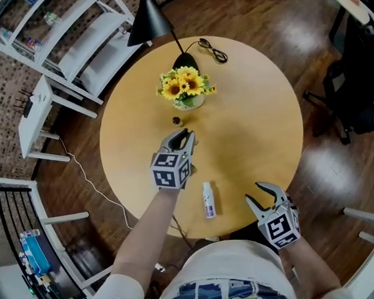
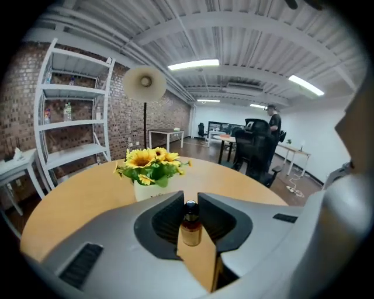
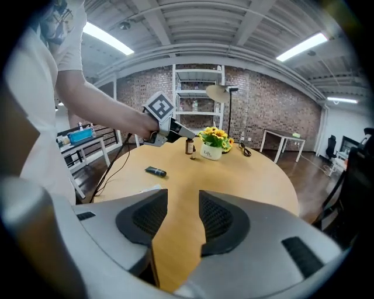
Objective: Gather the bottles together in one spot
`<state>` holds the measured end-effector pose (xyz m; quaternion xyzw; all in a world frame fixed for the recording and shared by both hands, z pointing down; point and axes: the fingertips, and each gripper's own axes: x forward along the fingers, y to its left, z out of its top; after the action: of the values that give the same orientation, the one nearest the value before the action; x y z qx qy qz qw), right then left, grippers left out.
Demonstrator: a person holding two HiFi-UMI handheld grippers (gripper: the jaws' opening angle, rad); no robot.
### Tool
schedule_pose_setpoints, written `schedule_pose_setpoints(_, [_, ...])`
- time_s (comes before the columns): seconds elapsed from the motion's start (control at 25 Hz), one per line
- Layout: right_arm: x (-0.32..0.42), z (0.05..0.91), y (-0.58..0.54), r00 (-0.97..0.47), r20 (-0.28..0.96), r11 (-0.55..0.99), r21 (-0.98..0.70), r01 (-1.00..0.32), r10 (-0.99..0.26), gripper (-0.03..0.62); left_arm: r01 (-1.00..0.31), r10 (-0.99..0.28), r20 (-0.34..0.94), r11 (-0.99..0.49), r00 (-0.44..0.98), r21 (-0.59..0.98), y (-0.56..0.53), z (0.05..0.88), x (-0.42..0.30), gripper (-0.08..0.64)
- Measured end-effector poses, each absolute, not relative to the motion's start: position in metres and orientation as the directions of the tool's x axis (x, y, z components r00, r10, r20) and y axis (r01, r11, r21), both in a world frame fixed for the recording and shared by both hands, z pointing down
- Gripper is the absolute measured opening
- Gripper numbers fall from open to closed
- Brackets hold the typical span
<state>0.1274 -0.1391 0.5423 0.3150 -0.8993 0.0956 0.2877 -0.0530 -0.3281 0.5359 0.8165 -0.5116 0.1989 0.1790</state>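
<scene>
Brown bottle [image 2: 190, 228] stands just beyond left fingers [image 2: 159, 225].

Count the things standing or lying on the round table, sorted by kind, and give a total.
Bottles: 2 (brown bottle, white bottle)
Vase of sunflowers: 1
Lamp: 1
Cable: 1
Total: 5

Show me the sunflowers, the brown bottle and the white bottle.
sunflowers [image 1: 185, 84], head view, a yellow bloom
brown bottle [image 2: 190, 232], left gripper view, its amber body
white bottle [image 1: 208, 200], head view, its middle
</scene>
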Motion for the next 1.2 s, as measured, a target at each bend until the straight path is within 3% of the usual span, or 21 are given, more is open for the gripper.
schedule_pose_setpoints(0.2, [0.162, 0.561, -0.159, -0.608, 0.617, 0.753, -0.038, -0.657, -0.499, 0.196, -0.932, -0.806, 0.520, -0.358, 0.282, -0.050, -0.391, 0.577, -0.061, 0.074])
schedule_pose_setpoints(0.4, [0.186, 0.578, -0.171, -0.584, 0.661, 0.732, -0.076, -0.677, -0.472, 0.196, -0.952, -0.832, 0.514, -0.294, 0.210, -0.087, -0.424, 0.605, -0.070, 0.074])
schedule_pose_setpoints(1.2, [0.172, 0.574, -0.178, -0.606, 0.645, 0.767, -0.049, -0.640, -0.465, 0.196, -0.944, -0.833, 0.519, -0.303, 0.194, -0.134, -0.408, 0.603, -0.083, 0.109])
